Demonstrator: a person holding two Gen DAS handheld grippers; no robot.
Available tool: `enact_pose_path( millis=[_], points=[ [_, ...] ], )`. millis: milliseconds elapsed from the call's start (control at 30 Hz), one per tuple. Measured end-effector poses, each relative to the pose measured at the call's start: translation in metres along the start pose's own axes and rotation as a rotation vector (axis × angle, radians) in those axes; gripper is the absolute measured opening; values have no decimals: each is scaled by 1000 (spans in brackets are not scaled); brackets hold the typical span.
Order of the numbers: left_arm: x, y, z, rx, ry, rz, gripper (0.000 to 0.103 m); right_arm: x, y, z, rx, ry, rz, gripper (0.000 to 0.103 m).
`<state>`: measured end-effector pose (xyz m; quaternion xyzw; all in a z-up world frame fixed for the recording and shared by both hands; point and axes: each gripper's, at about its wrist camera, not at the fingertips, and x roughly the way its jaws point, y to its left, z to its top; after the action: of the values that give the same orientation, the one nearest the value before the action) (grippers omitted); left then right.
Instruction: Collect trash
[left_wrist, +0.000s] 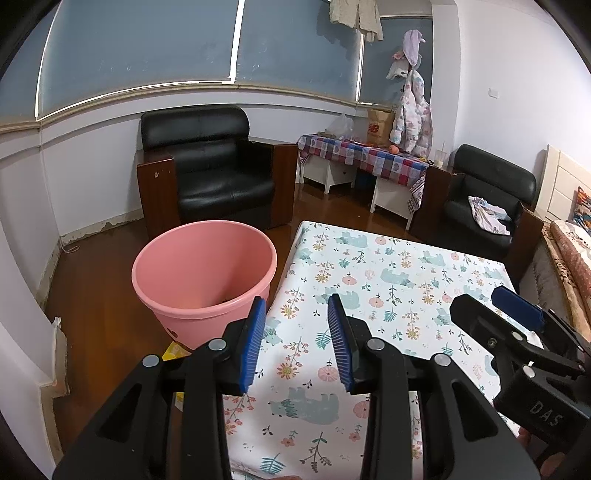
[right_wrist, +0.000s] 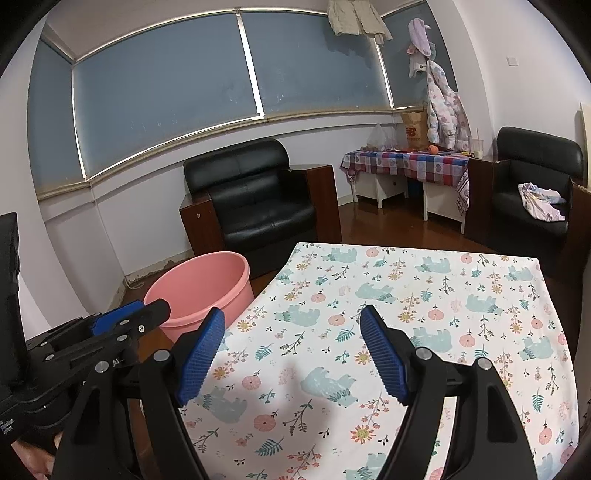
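I am holding my left hand-held gripper (left_wrist: 297, 339) and right hand-held gripper (right_wrist: 291, 354) open and empty over the counter (right_wrist: 406, 295); the bin (left_wrist: 203, 273) is standing just left of it.

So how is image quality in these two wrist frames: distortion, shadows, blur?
Left wrist view: strong fisheye bowing of the window frame, dark corner vignette, sharp throughout. Right wrist view: same curvature, soft gripper shadow on the floral tablecloth, no glare or blur.
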<state>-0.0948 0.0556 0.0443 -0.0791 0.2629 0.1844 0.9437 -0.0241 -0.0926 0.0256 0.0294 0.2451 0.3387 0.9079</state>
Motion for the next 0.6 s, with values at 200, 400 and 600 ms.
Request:
enact_pose_path(
  millis=[200,400,600],
  points=[
    [2,-1,-1,3,7,-9,35,-1,0,0,0,3,1,74],
    [3,-2,-2,9,12,-13,35,-1,1,2,0,11,3,74],
    [4,-1,-2,15,14,-13,35,2,1,1,1,20,3,74]
  ],
)
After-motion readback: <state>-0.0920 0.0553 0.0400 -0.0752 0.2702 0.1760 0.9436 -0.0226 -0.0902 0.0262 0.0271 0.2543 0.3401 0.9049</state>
